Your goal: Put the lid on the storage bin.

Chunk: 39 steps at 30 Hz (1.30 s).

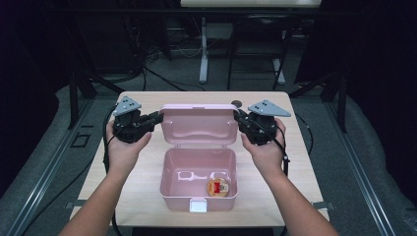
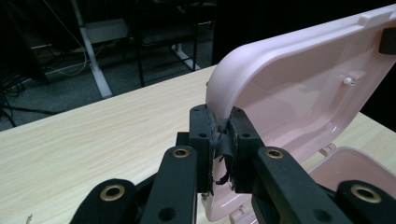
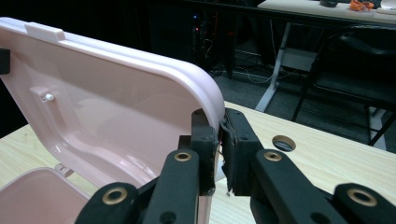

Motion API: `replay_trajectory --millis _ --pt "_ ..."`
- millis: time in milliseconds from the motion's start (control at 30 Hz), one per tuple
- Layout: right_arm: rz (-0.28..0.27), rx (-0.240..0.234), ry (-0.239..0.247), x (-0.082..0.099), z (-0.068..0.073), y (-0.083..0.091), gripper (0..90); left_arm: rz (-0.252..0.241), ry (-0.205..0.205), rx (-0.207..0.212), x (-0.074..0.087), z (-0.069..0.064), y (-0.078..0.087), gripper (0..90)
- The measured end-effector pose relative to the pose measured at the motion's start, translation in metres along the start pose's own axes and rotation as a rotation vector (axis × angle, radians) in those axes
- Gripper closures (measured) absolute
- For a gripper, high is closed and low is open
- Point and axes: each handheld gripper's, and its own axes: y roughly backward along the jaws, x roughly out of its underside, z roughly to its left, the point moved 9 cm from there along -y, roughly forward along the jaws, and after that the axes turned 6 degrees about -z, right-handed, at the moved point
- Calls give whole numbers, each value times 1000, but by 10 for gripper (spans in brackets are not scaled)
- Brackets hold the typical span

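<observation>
Box (image 1: pixel 198 179) open, lid (image 1: pixel 198 125) raised, holds one round item (image 1: pixel 218 187).

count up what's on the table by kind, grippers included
pink box, its lid open: 1
round red and gold item inside the box: 1
grippers: 2, left gripper and right gripper, each shut on a side edge of the lid
total: 4

right gripper (image 3: pixel 218 154) | jaws clamp pink lid (image 3: pixel 116 107) edge (lid raised)
</observation>
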Motion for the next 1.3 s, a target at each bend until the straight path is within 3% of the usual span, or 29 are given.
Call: replay_trajectory --millis 100,200,467,1000,1300 --pt "-6 -6 -1 0 2 2 822 0 4 16 0 -1 2 815" --pt "-7 -25 -15 1 3 5 798 -8 31 52 0 -3 4 749" --pt "-8 -51 -4 2 8 14 776 -8 -5 50 0 -8 13 770" --pt "26 -116 -40 13 15 28 699 -3 3 95 9 -16 27 753" --pt "20 -123 -51 14 16 35 748 -6 -6 100 13 -19 33 758"
